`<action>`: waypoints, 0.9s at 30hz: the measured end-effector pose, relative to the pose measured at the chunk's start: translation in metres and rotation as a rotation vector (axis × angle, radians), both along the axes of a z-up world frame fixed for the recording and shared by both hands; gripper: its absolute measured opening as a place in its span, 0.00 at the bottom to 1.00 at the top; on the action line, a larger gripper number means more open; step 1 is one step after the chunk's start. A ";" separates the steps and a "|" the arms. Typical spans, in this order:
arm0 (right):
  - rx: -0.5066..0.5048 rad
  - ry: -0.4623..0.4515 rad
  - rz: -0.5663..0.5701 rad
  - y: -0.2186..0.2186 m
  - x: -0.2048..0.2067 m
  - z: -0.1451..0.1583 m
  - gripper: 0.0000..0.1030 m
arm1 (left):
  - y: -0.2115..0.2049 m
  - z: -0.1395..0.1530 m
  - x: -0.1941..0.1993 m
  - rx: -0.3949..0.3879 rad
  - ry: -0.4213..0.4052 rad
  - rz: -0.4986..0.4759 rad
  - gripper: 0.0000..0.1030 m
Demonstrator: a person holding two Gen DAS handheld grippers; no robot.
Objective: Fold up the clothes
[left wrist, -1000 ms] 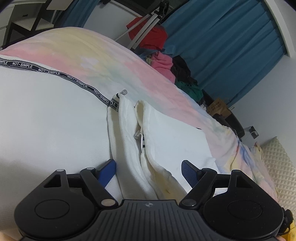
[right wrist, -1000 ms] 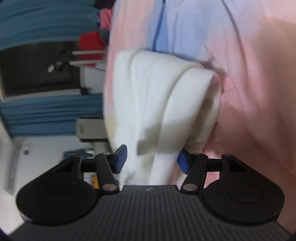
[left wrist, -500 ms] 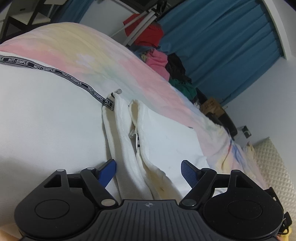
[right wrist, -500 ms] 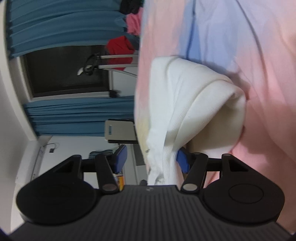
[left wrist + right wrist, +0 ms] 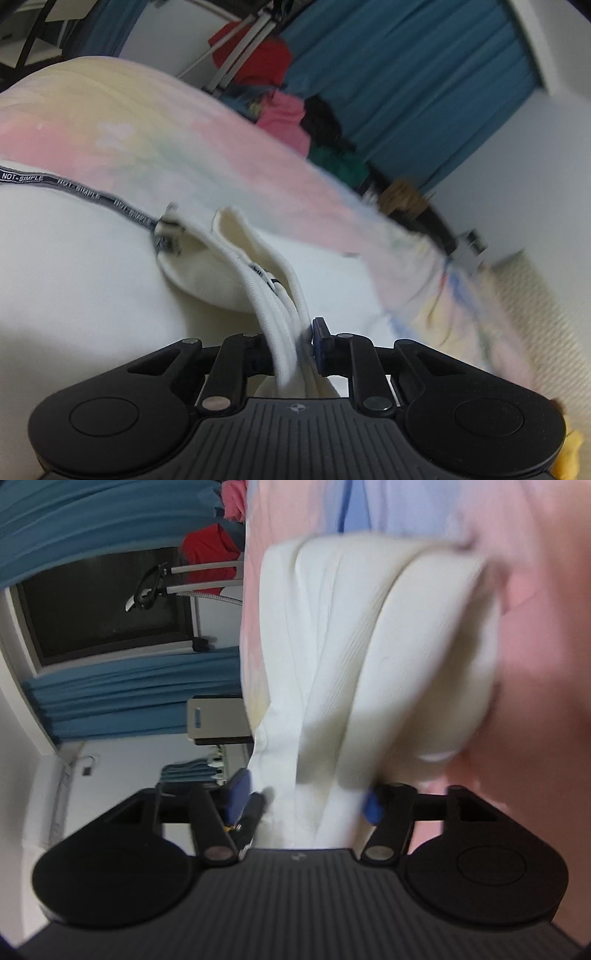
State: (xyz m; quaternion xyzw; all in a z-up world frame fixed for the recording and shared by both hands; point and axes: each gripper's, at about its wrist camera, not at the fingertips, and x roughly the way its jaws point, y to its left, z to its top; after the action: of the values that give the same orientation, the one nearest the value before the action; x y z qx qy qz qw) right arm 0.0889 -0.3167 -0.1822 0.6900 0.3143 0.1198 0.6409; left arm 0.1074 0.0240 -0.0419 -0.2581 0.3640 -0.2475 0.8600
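Observation:
A white ribbed garment (image 5: 92, 266) with a black lettered tape (image 5: 74, 190) lies on a pastel bedspread (image 5: 229, 147). My left gripper (image 5: 291, 345) is shut on a bunched white edge of the garment (image 5: 284, 332). In the right wrist view the same white garment (image 5: 369, 657) hangs folded over itself, and its cloth runs between the jaws of my right gripper (image 5: 304, 801), which stand wide apart around it.
A pile of red, pink and dark clothes (image 5: 291, 122) lies at the far edge of the bed before blue curtains (image 5: 406, 81). A metal rack (image 5: 240, 48) stands behind. A quilted cream pillow (image 5: 539, 302) is at right.
My left gripper has closed on the white garment's edge and bunched it. The right gripper stays open while the folded cloth has shifted in its view.

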 end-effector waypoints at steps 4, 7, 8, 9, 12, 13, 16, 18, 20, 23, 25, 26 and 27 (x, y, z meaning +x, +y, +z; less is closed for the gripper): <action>-0.007 -0.032 -0.116 -0.003 0.015 0.001 0.71 | 0.006 -0.002 0.000 -0.072 -0.003 0.014 0.17; -0.001 -0.073 -0.211 -0.016 0.017 0.004 0.71 | 0.007 -0.008 0.002 -0.080 0.005 0.013 0.18; -0.010 -0.084 -0.237 -0.021 0.016 0.005 0.71 | 0.010 -0.012 0.001 -0.080 0.011 0.006 0.18; -0.028 -0.074 -0.264 -0.026 0.015 0.005 0.71 | 0.007 -0.015 0.001 -0.079 0.016 -0.006 0.19; -0.071 -0.023 -0.347 -0.038 0.008 0.002 0.71 | -0.005 -0.025 0.000 -0.045 0.034 -0.044 0.24; -0.061 -0.008 -0.380 -0.042 0.003 -0.002 0.71 | -0.009 -0.028 -0.002 -0.029 0.035 -0.049 0.28; -0.035 0.006 -0.462 -0.052 -0.007 -0.008 0.71 | -0.016 -0.034 0.001 -0.016 0.048 -0.031 0.63; -0.039 -0.045 -0.462 -0.053 -0.007 -0.002 0.72 | -0.017 -0.037 0.008 -0.035 0.069 -0.003 0.70; -0.043 -0.096 -0.461 -0.055 -0.006 0.004 0.72 | -0.014 -0.042 0.023 -0.083 0.112 0.048 0.72; -0.058 -0.140 -0.463 -0.057 -0.005 0.009 0.72 | -0.011 -0.051 0.050 -0.145 0.173 0.120 0.70; -0.057 -0.151 -0.469 -0.059 -0.005 0.008 0.72 | -0.012 -0.055 0.066 -0.159 0.193 0.153 0.65; -0.054 -0.153 -0.474 -0.060 -0.005 0.006 0.72 | -0.014 -0.056 0.075 -0.151 0.200 0.171 0.59; -0.056 -0.153 -0.481 -0.062 -0.006 0.004 0.72 | -0.020 -0.054 0.081 -0.129 0.190 0.163 0.56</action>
State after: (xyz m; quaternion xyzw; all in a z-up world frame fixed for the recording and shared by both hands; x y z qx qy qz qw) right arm 0.0829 -0.3791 -0.1783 0.7158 0.0949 0.0072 0.6918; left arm 0.1888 0.0037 -0.0963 -0.3636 0.4052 -0.1742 0.8205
